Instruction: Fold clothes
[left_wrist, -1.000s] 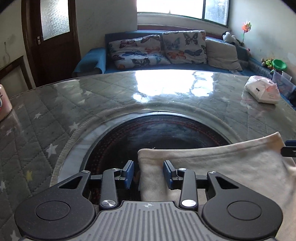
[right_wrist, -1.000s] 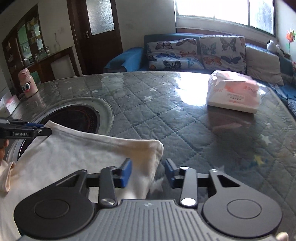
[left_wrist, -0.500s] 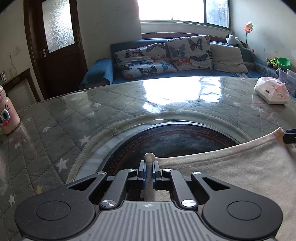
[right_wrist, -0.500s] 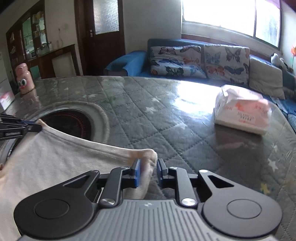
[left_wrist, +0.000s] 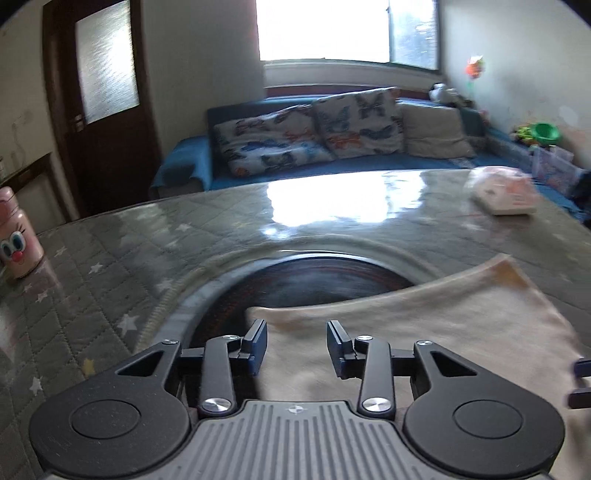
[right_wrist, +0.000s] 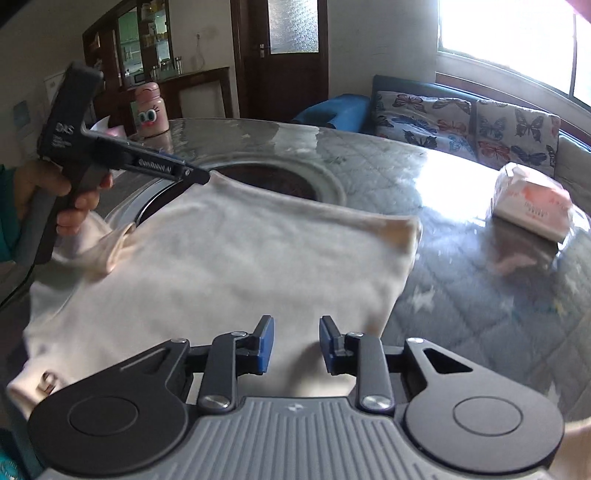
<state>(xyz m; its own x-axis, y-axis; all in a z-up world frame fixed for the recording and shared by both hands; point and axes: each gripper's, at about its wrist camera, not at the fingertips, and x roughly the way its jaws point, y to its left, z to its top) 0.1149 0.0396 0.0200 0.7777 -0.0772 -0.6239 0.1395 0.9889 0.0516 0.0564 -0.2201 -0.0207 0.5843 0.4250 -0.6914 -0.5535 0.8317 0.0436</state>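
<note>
In the left wrist view, a pink bottle (left_wrist: 16, 236) with a cartoon face stands at the left edge of the frame on the quilted worktop (left_wrist: 110, 258). At lower centre the left tool (left_wrist: 297, 345) has its jaws spread wide with nothing between them; it sits just over the near-left corner of the cream garment (left_wrist: 424, 325), which spreads from centre to the right edge, partly over the dark round inset (left_wrist: 314, 273) in the worktop. A tissue pack (left_wrist: 504, 194) lies at the upper right.

In the right wrist view, the person's hand (right_wrist: 55, 199) at the left edge holds the left tool's handle, its tip touching the garment's far-left corner. The garment (right_wrist: 229, 266) fills the middle of the frame, flat on the worktop. At lower centre the right tool (right_wrist: 296, 341) is wide open and empty above the garment's near edge. The tissue pack (right_wrist: 532, 206) rests at the right, well apart from the cloth.
</note>
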